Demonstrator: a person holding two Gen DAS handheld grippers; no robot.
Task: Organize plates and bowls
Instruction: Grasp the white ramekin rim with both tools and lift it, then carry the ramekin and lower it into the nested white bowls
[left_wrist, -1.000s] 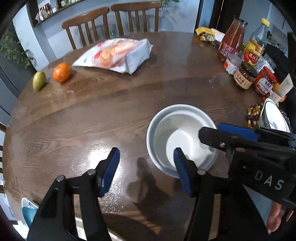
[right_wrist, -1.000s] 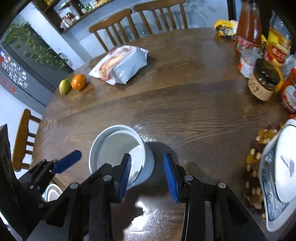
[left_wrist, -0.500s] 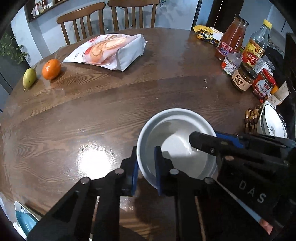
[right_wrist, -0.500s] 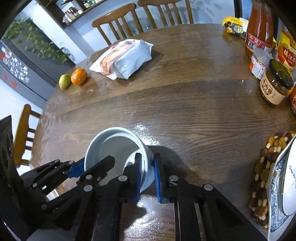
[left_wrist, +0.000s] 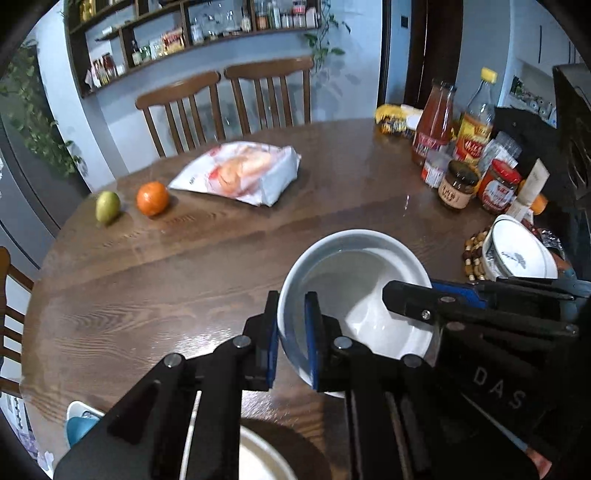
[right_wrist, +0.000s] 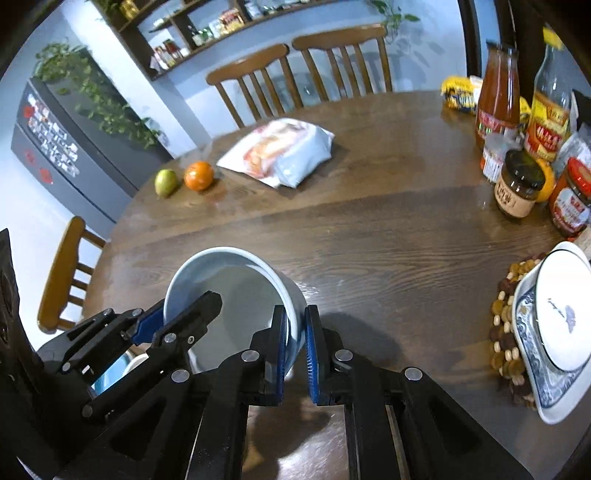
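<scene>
A pale blue-white bowl (left_wrist: 354, 291) is held above the round wooden table (left_wrist: 184, 266), tilted. My left gripper (left_wrist: 291, 339) is shut on its left rim. My right gripper (right_wrist: 295, 347) is shut on its right rim; the bowl also shows in the right wrist view (right_wrist: 236, 291). Stacked white and blue-patterned dishes (right_wrist: 554, 325) sit at the table's right edge on a beaded mat (right_wrist: 506, 332). Another white dish (left_wrist: 258, 458) lies below my left gripper, partly hidden.
A snack bag (left_wrist: 240, 173), an orange (left_wrist: 152, 198) and a green pear (left_wrist: 108, 206) lie at the far left. Bottles and jars (left_wrist: 461, 155) crowd the far right. Two chairs (left_wrist: 229, 103) stand behind the table, one (right_wrist: 62, 273) at the left.
Both grippers closed on the bowl's rim, then lifted it off the table and tilted it. Both cameras now look higher, showing the chairs and shelves.
</scene>
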